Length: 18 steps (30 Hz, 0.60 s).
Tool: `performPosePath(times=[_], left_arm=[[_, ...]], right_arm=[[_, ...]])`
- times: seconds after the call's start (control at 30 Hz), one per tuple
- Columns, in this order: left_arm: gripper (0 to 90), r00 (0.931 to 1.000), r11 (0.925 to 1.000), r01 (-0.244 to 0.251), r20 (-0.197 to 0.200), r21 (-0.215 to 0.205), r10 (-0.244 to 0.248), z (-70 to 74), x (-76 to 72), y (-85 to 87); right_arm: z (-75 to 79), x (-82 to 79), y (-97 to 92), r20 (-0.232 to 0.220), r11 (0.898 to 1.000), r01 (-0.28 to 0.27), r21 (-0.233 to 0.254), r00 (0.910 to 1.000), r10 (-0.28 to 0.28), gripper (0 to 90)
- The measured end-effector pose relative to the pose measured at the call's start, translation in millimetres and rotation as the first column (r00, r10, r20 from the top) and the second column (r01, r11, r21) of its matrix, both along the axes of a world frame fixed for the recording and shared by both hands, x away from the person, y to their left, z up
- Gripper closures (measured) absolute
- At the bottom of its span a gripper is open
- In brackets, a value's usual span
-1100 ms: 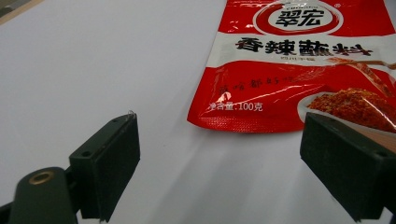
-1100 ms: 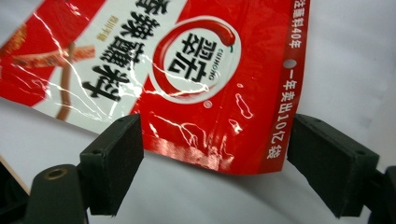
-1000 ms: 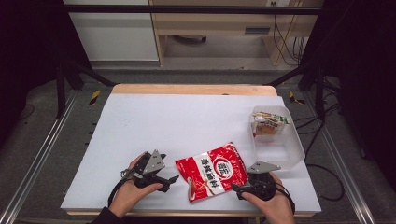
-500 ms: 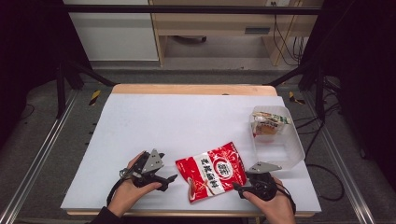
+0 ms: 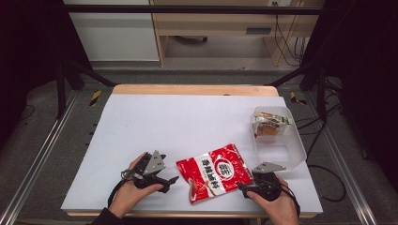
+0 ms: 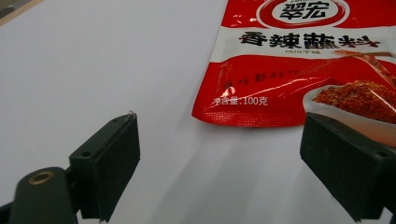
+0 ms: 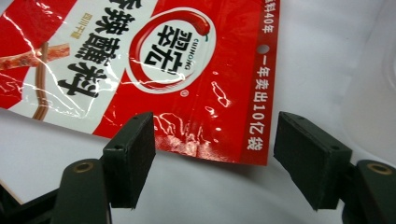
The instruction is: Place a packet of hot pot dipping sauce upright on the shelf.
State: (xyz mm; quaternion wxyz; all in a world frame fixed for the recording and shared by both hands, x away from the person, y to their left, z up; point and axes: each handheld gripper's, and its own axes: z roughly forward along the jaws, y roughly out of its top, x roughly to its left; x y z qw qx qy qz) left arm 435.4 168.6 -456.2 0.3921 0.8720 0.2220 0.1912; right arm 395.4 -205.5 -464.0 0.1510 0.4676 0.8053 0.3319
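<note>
A flat, glossy red and white plastic seasoning packet printed with black characters and a round logo lies on the white tabletop, close to the near edge and a little right of the middle, turned at a slant. It rests flat, touching nothing but the table.

The left gripper, held in the person's left hand, sits low on the table just left of the packet, pointing toward its lower left corner. In the left gripper view its two black jaws are spread wide with bare table between them; the packet's sealed bottom edge lies just ahead of the jaws and slightly to the right, not touched by either pad.

The right gripper, in the person's right hand, sits at the packet's right-hand lower corner. Its jaws have just been opening a little further and stand apart. In the right gripper view the packet's edge reaches between the two pads, but neither pad presses on it.

A clear, shallow rectangular plastic tub stands just to the right of the packet and right behind the right gripper, near the table's right edge. At its far end lie a few small wrapped items with brown and green print. The tub is the only thing close to the right gripper's side; the tabletop to the left and beyond the packet is open.
</note>
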Motion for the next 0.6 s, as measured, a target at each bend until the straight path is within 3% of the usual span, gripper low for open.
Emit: performPosePath(times=[0.17, 0.37, 0.47, 0.6], left_arm=[[12.0, 0.9999, 0.9999, 0.01, -0.004, 0.001, -0.01, -0.4, -0.7, -1.4], [12.0, 0.9999, 0.9999, 0.014, -0.009, 0.0, -0.014, -1.3, -1.1, -2.5], [12.0, 0.9998, 0.9999, 0.016, -0.01, 0.0, -0.016, -1.4, -1.0, -2.9], [12.0, 0.9999, 0.9999, 0.013, -0.011, 0.0, -0.013, -1.9, -0.9, -3.4]], right_arm=[[-3.2, 2.3, 0.8, -0.027, 1.0, 0.001, -0.027, 0.9996, -0.002, 27.6], [-7.2, 5.9, 2.3, -0.067, 1.0, -0.019, -0.021, 0.9976, 0.018, 27.2], [-6.1, 6.0, 4.0, -0.059, 0.999, -0.033, -0.012, 0.9978, 0.032, 28.2], [-1.5, 4.7, 5.4, -0.024, 0.999, -0.047, 0.015, 0.9986, 0.048, 37.4]])
